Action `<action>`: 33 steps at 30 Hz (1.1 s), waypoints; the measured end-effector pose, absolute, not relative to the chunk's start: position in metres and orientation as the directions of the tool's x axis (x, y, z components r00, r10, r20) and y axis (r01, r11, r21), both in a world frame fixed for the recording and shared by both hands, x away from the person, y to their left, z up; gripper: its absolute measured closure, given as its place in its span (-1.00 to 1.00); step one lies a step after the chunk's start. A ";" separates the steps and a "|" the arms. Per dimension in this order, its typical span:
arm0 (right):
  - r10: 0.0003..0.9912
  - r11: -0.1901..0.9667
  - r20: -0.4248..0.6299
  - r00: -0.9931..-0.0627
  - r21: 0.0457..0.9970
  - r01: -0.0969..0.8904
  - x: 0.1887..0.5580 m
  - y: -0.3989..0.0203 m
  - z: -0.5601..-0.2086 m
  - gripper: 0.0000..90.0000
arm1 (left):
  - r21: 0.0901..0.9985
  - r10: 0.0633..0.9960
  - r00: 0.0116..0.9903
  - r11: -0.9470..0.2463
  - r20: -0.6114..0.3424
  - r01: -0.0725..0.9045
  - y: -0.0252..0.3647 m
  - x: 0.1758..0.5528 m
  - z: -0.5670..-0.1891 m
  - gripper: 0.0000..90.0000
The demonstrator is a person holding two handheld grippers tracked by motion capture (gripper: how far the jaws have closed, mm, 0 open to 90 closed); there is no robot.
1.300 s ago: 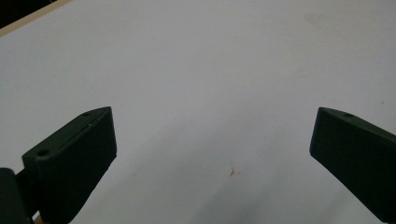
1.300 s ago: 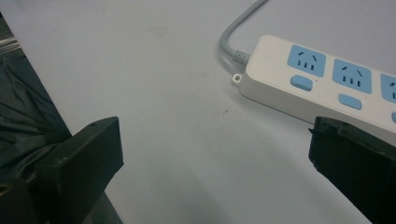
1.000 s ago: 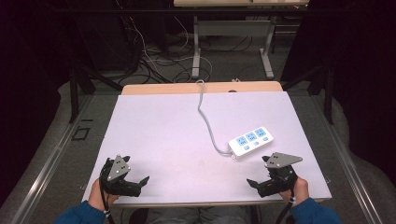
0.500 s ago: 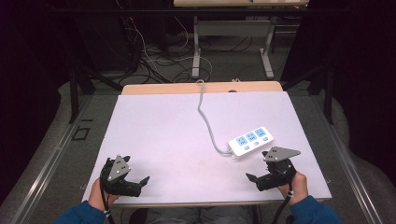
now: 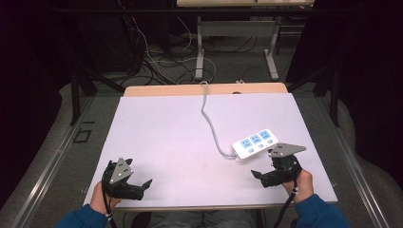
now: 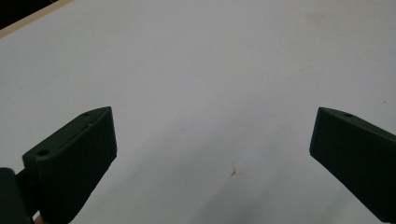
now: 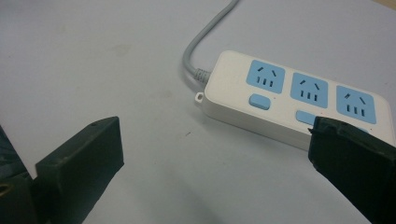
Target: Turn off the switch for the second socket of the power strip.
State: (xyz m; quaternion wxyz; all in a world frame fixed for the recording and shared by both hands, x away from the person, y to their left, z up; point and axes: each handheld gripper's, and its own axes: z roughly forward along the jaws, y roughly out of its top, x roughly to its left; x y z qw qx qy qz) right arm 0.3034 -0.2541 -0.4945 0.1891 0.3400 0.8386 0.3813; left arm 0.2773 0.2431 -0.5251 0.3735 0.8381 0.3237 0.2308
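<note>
A white power strip (image 5: pixel 255 143) (image 7: pixel 294 102) with three blue sockets and blue switches lies on the right half of the white table top (image 5: pixel 190 137). Its grey cable (image 5: pixel 209 118) (image 7: pixel 205 42) runs to the table's far edge. My right gripper (image 5: pixel 259 175) (image 7: pixel 215 163) is held just in front of the strip, open and empty, with its right jaw covering the strip's near corner in the right gripper view. My left gripper (image 5: pixel 145 185) (image 6: pixel 212 154) sits at the front left, open over bare table.
A wooden strip (image 5: pixel 161 90) borders the table's far edge. Beyond it are table legs (image 5: pixel 199 52) and loose cables (image 5: pixel 152 61) on the floor. A small brown speck (image 6: pixel 232 172) marks the surface between the left jaws.
Both grippers have drawn back slightly toward the front edge of the table. The power strip has not moved.
</note>
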 end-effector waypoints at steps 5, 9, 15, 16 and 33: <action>0.717 0.485 -0.059 -0.695 0.758 0.436 0.310 -0.254 -0.494 -0.94 | 0.775 0.715 0.683 -0.513 0.149 0.369 0.243 0.277 -0.525 -0.99; 0.717 0.486 -0.054 -0.695 0.753 0.443 0.314 -0.255 -0.494 -0.94 | 0.775 0.715 0.684 -0.511 0.145 0.370 0.243 0.277 -0.525 -0.99; 0.720 0.486 -0.059 -0.691 0.754 0.442 0.319 -0.255 -0.495 -0.94 | 0.775 0.714 0.684 -0.513 0.148 0.368 0.243 0.277 -0.525 -0.99; 0.719 0.493 -0.059 -0.692 0.746 0.448 0.319 -0.255 -0.494 -0.94 | 0.775 0.716 0.683 -0.513 0.148 0.369 0.243 0.277 -0.525 -0.99; 0.748 0.457 -0.023 -0.664 0.743 0.489 0.355 -0.261 -0.495 -0.94 | 0.773 0.712 0.686 -0.517 0.151 0.367 0.243 0.278 -0.525 -0.99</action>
